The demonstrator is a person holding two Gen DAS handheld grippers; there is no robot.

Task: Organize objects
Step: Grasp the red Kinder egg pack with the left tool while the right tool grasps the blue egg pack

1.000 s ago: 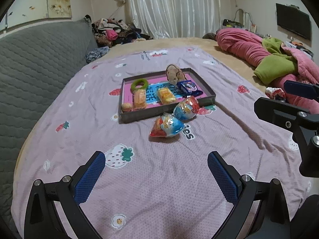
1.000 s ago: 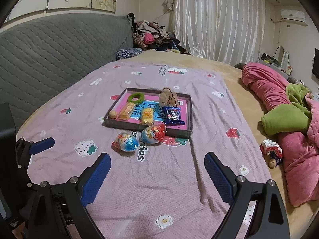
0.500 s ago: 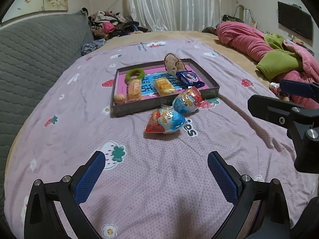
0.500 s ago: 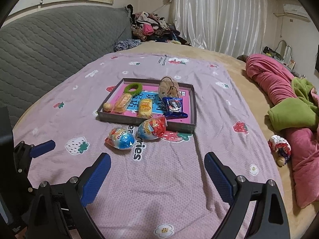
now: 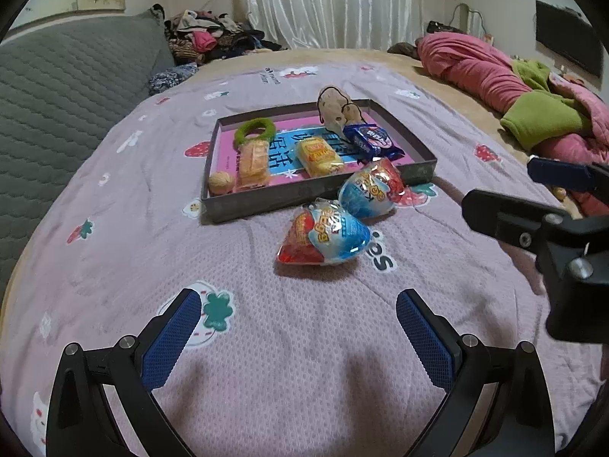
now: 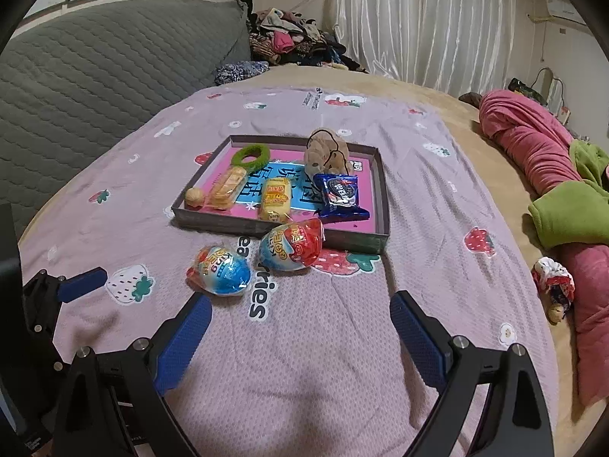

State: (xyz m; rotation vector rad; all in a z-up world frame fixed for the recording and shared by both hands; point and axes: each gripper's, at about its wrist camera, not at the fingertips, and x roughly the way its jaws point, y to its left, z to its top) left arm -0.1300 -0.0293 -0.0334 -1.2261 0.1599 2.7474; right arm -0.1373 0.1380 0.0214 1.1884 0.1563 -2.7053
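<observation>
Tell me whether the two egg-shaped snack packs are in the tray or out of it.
Out. Both egg packs lie on the purple blanket, in front of the tray wall.

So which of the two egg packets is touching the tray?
The farther egg packet, with more red showing, leans against the tray's front wall. The nearer, bluer one lies apart on the blanket.

left gripper (image 5: 297, 327): jaws spread wide, empty, low over bed | right gripper (image 6: 300, 327): jaws spread wide, empty, alongside
</observation>
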